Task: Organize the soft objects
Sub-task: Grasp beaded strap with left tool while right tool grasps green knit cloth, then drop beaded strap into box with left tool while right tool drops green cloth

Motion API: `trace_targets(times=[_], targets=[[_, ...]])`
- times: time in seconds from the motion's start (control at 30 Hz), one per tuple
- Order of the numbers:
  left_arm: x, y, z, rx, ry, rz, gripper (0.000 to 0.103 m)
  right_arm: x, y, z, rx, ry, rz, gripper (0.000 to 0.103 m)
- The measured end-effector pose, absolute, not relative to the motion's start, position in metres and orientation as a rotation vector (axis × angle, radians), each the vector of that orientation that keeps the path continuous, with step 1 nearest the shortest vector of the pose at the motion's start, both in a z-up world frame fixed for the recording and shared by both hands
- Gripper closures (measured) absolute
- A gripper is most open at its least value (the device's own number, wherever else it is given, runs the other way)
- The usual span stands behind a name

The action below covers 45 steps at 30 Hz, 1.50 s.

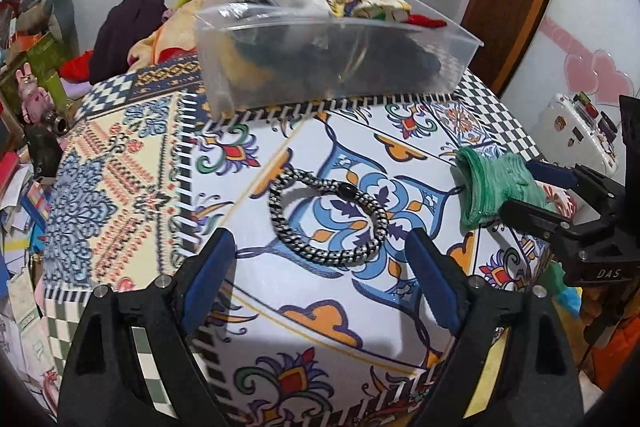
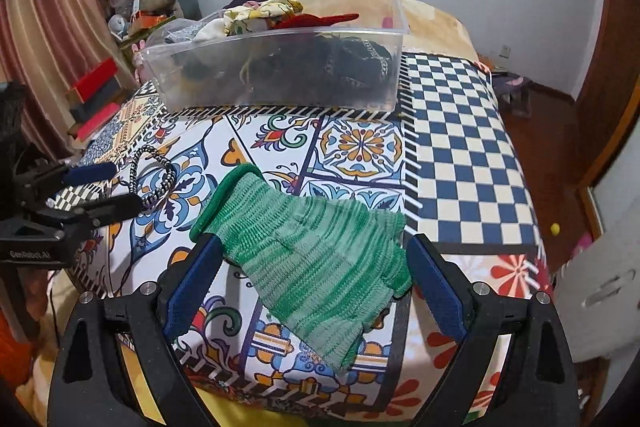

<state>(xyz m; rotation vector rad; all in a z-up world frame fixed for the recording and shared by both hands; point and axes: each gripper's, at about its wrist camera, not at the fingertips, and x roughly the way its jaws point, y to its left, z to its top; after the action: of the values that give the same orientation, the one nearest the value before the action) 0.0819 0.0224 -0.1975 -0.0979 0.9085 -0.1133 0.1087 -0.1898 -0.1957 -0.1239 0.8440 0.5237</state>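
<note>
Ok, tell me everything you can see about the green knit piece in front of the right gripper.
The green knit piece looks like a soft ribbed glove or sock in mottled light and dark green, with a darker rolled cuff at its far-left end. It lies flat and diagonal on the patterned tablecloth, in front of the clear bin. The right gripper is open, one finger on each side of it; whether the pads touch it is unclear.

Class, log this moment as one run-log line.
left gripper: open over braided band | right gripper: open around green glove | clear bin: partly filled
</note>
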Motion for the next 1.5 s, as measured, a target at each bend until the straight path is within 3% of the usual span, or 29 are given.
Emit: trace_targets(times=[0.27,0.33,0.5,0.6,0.77,1.5], targets=[[0.091,0.011,-0.203,-0.043,0.879,-0.081,0.015,0.106,-0.185,-0.194,-0.167,0.81,0.513,0.046],[0.091,0.007,-0.205,-0.004,0.867,-0.083,0.02,0.107,-0.184,-0.194,-0.162,0.809,0.521,0.054],[0.088,0.008,-0.202,0.008,0.84,-0.12,0.046,0.108,-0.18,-0.193,-0.153,0.812,0.548,0.067],[0.087,0.011,-0.201,0.005,0.841,-0.119,0.058,0.107,-0.18,-0.191,-0.132,0.812,0.565,0.07],[0.086,0.02,-0.196,-0.045,0.849,-0.132,0.068,0.106,-0.179,-0.183,-0.118,0.786,0.574,0.073],[0.091,0.027,-0.112,-0.061,0.639,-0.133,0.072,0.129,-0.174,-0.112,-0.069,0.57,0.569,0.073]])
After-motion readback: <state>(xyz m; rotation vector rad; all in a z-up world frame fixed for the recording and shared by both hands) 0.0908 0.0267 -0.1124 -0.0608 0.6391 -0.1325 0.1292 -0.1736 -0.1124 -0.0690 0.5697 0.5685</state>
